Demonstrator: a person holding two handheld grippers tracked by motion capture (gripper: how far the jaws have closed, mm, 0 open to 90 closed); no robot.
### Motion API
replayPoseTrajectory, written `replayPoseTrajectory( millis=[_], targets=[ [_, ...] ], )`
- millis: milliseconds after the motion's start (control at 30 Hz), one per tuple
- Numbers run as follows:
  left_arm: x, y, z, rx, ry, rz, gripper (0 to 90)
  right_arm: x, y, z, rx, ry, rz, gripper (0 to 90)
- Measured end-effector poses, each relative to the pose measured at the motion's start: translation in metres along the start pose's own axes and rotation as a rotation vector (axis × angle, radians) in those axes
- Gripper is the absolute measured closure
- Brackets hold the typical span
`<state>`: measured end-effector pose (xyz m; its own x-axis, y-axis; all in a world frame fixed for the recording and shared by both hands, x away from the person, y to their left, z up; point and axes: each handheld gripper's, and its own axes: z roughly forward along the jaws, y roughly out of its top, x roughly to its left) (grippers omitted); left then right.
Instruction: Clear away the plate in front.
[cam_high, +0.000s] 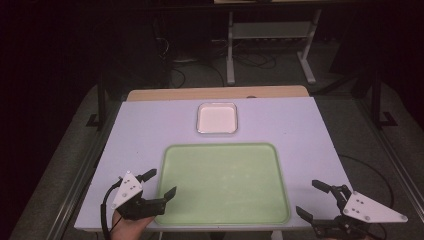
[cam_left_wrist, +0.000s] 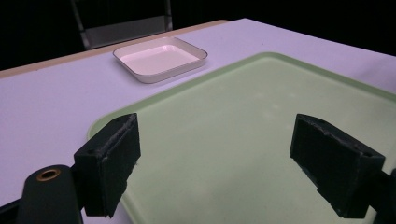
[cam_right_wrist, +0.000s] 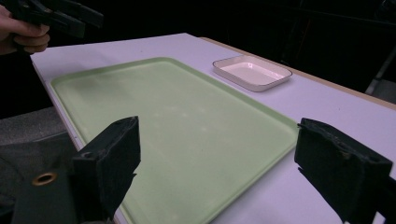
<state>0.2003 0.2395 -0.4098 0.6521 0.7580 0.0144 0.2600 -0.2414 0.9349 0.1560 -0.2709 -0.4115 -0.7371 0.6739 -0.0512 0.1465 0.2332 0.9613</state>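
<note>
Nothing is looking started. The matte white table (cam_high: 150, 130) is carrying a smooth, rounded green tray (cam_high: 222, 182), bare, and beyond it a glossy white square dish (cam_high: 217, 118), apparently empty. The left gripper (cam_high: 161, 183) and right gripper (cam_high: 310, 199) are hovering near the tray's front corners, jaws spread, holding nothing.

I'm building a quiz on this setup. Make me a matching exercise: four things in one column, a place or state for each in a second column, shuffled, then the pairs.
Things:
1. green tray
2. white dish
3. left claw
4. right claw

Places or states:
A. open, at the table's near right corner
B. empty, on the table just beyond the tray
C. open, over the tray's near left corner
D. empty, in the middle of the table's near half

Pairs: 1-D, 2-B, 3-C, 4-A
</note>
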Motion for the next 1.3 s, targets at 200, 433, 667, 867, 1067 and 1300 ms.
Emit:
replayPoseTrajectory(
  millis=[200, 433, 667, 867, 1067, 1300],
  targets=[
    [-0.001, 0.0, 0.001, 0.005, -0.001, 0.001, 15.4, -0.001, 0.0, -0.001, -0.001, 0.002, 0.002, 13.4],
    [-0.001, 0.001, 0.001, 0.01, -0.005, 0.0, 15.6, 0.003, 0.002, 0.001, -0.005, 0.001, -0.006, 13.4],
    [-0.003, 0.006, 0.005, 0.009, -0.023, 0.0, 15.6, 0.004, 0.001, 0.002, 0.002, -0.003, -0.006, 13.4],
    [-0.006, 0.013, 0.015, 0.025, -0.043, 0.013, 15.6, 0.001, 0.001, 0.0, -0.006, -0.009, -0.001, 13.4],
    [-0.004, 0.02, 0.022, 0.032, -0.055, 0.007, 15.6, 0.0, 0.001, 0.0, -0.004, -0.011, 0.006, 13.4],
    [-0.001, 0.031, 0.032, 0.038, -0.064, 0.007, 15.6, -0.002, 0.001, 0.002, 0.005, 0.001, 0.014, 13.4]
  ],
)
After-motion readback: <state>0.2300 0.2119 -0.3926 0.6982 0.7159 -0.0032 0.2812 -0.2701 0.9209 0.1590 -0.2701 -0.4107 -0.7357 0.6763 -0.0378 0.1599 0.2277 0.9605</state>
